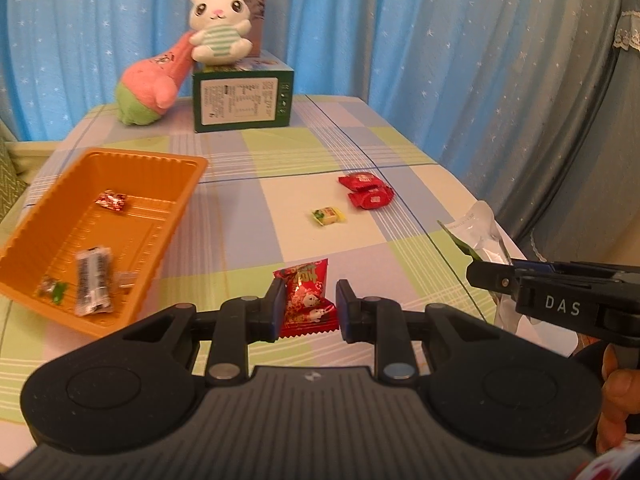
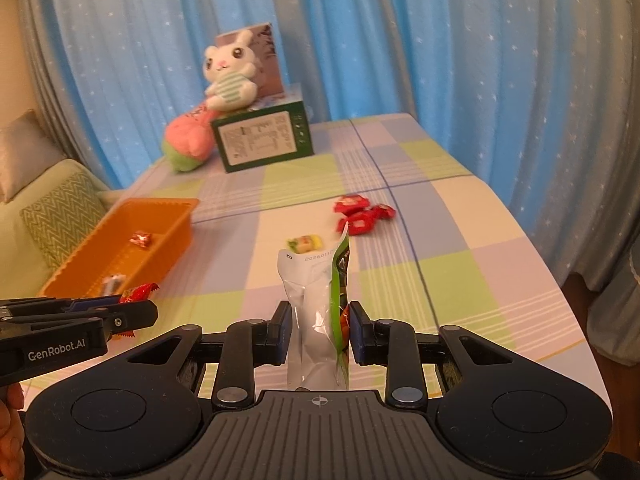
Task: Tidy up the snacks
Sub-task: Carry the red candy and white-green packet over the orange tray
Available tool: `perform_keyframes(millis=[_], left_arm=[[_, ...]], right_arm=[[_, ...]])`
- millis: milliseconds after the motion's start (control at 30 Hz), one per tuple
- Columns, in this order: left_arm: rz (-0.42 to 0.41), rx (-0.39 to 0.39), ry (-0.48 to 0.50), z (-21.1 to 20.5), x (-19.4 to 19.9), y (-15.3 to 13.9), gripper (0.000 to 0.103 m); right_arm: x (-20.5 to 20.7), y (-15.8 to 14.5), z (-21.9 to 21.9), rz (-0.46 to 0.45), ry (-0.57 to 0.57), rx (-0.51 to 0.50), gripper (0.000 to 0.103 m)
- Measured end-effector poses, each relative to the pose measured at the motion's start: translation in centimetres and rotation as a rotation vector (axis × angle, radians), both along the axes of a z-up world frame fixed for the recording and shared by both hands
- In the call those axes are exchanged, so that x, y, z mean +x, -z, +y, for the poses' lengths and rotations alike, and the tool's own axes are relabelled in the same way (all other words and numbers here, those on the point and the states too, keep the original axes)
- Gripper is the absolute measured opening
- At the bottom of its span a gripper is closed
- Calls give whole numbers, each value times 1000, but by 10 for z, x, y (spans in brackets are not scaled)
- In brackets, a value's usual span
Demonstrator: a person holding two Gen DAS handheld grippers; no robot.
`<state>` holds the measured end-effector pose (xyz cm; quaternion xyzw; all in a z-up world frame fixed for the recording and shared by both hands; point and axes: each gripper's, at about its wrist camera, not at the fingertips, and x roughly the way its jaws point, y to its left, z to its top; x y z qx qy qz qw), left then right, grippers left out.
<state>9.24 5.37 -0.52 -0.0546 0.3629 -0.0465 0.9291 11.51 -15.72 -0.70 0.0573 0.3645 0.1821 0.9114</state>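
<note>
- Snacks: red printed sachet (image 1: 306, 300) sitting pinched between the left gripper (image 1: 308, 306) pads, lifted clear of the tablecloth, long axis running upright and away from the camera, crinkled foil catching the light.
- White and green pouch (image 2: 316, 312) standing clamped in the right gripper (image 2: 318, 328), jaws pressing on its flat sides, long axis upright, glossy film creased near the grip, top seal pointing to the far side.
- Orange tray (image 1: 176, 208) lying to the near left, ribbed plastic walls, shallow and rectangular, already holding a small red sweet (image 1: 112, 201), a silver and black bar (image 1: 93, 286) and a green wrapped sweet (image 1: 51, 290).
- Judging the coming move: tray lying left and slightly farther than both held snacks, so carrying leftward over the near rim; left gripper being the nearer one to it, right gripper needing to cross behind or wait.
- Still waiting on the cloth: yellow wrapped sweet (image 1: 329, 216) at the centre, and a cluster of red packets (image 1: 366, 191) just beyond it to the right, both well apart from the tray.
- Checked tablecloth (image 1: 280, 152) lying smooth in green, lilac and cream squares.
- Far side: green carton (image 1: 242, 104) standing upright with a white plush bunny (image 1: 220, 28) on top and a pink and green plush (image 1: 154, 84) leaning against it; blue starred curtain (image 1: 400, 28) hanging behind.
</note>
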Motion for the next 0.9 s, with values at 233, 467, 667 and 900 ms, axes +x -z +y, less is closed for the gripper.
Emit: perform_keyframes(millis=[233,467,667,900], left_arm=[[-9,9,-35,14,-16,-8,24],[-16,13,-71,32,-28,-12,24],[-19,12,-108,49,-33,-15,24],[-9,17,-161,74,-39,-13,24]], right_arm=[[-12,-8,20,-17,-50,3,30],[-17,-13,41,-26,-104,10,30],[-16,-13,60,-29,-145,10,30],[-13,-10,85,-22,-202,11,30]])
